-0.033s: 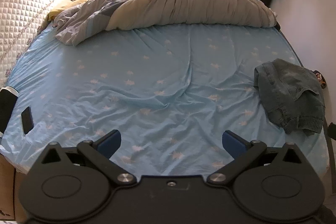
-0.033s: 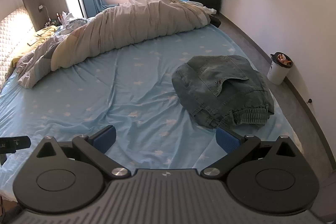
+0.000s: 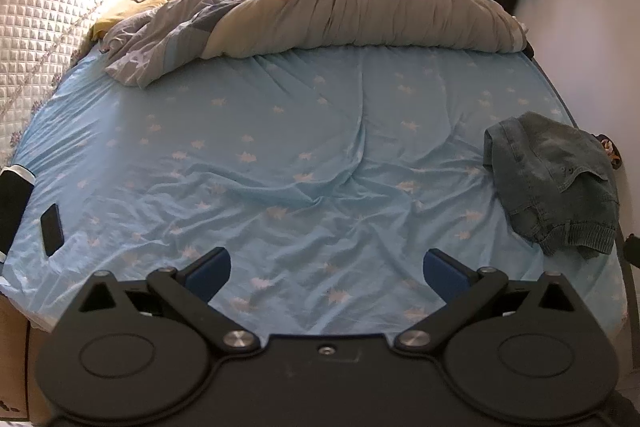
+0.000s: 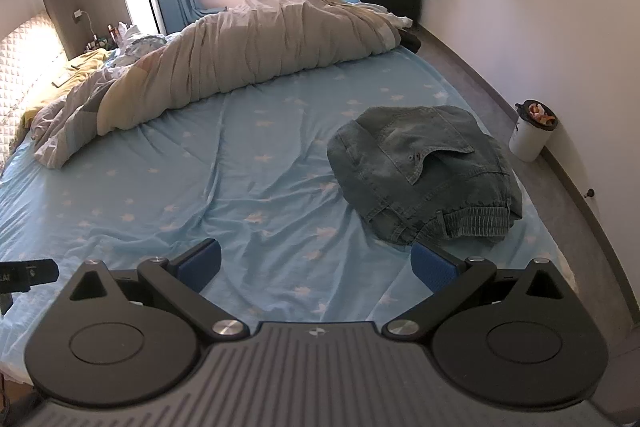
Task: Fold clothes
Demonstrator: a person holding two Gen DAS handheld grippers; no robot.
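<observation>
A crumpled grey-green denim garment (image 4: 424,171) lies in a heap on the right side of the bed; it also shows in the left wrist view (image 3: 552,183) near the bed's right edge. My right gripper (image 4: 316,267) is open and empty, hovering over the near edge of the bed, with its right fingertip just short of the garment's elastic waistband. My left gripper (image 3: 326,273) is open and empty over the bare sheet, well to the left of the garment.
The bed has a light blue star-print sheet (image 3: 280,155). A bunched grey duvet (image 4: 260,51) lies across the far side. A black phone (image 3: 52,229) lies at the left edge. A white bin (image 4: 532,131) stands on the floor by the right wall.
</observation>
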